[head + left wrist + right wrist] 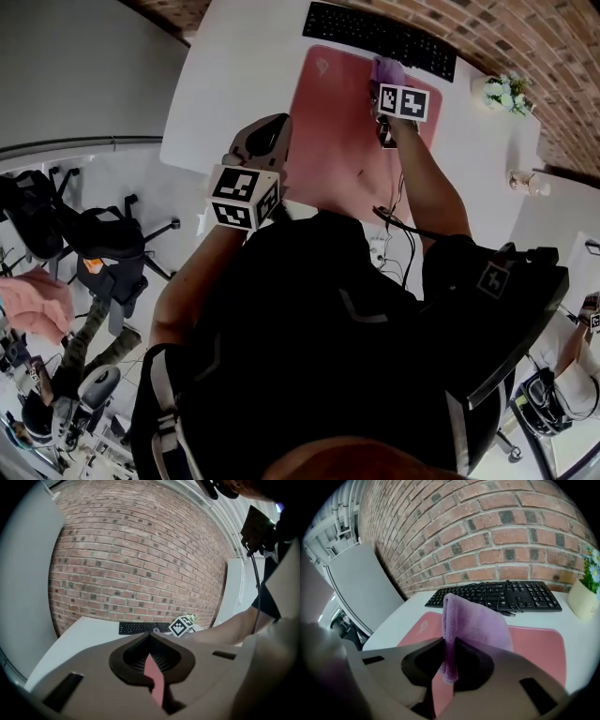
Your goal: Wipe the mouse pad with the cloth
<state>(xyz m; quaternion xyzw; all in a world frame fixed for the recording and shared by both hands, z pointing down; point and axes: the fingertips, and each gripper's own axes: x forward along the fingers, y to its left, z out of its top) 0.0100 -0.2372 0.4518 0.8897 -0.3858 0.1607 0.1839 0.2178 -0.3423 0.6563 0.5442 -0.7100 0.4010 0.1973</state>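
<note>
A pink mouse pad (328, 131) lies on the white desk (234, 75) in front of a black keyboard (380, 37). My right gripper (382, 87) is shut on a purple cloth (387, 68) over the pad's far right part. In the right gripper view the cloth (476, 623) stands up from the closed jaws of the right gripper (449, 644) and drapes to the right over the mouse pad (539, 648). My left gripper (272, 127) hovers at the pad's near left edge, shut on nothing. A strip of pink pad (154, 679) shows below the left gripper (150, 637).
A small potted plant (504, 92) and a little bottle (528, 182) stand on the desk's right side. A brick wall (497, 531) runs behind the keyboard (506, 595). Office chairs (103, 248) stand on the floor at the left. Cables (394, 234) hang by the desk's near edge.
</note>
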